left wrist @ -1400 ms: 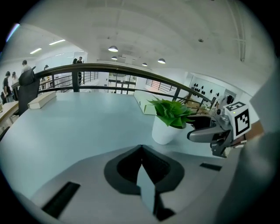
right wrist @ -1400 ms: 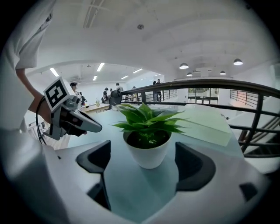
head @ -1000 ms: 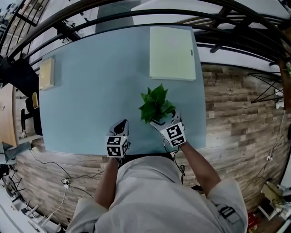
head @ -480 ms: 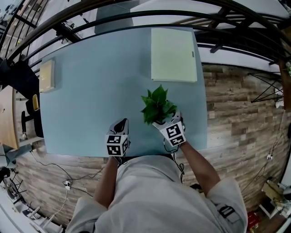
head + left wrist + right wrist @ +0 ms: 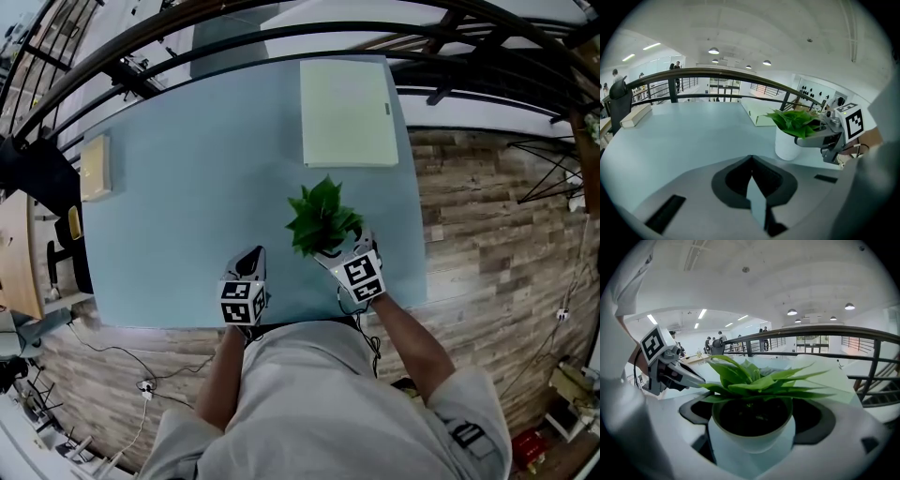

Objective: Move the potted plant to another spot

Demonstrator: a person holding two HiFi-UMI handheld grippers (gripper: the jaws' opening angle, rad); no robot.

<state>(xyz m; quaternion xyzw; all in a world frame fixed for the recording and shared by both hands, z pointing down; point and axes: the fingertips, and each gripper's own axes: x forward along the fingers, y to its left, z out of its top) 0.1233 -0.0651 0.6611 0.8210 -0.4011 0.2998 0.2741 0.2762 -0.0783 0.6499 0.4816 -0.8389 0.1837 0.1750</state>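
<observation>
Nearest to the person, the left tongs (image 5: pixel 249 255) hang over the front edge of the surface (image 5: pixel 187 206), far down and left from the pale green mat (image 5: pixel 347 112). Their jaws are pressed together and hold nothing.

A little closer to the mat, the right tongs (image 5: pixel 339 255) are closed on the white pot (image 5: pixel 752 437) of the potted plant (image 5: pixel 321 217), taking it from the person's side. The plant is between the mat and the front edge, apart from the mat. I cannot tell if the pot is already lifted.

I think the carry should be low and slow, with the pot upright and the squeeze steady, because a round pot held from one side may tip. The bare area left of the mat looks suitable. The base should sit flat there before the jaws loosen.
</observation>
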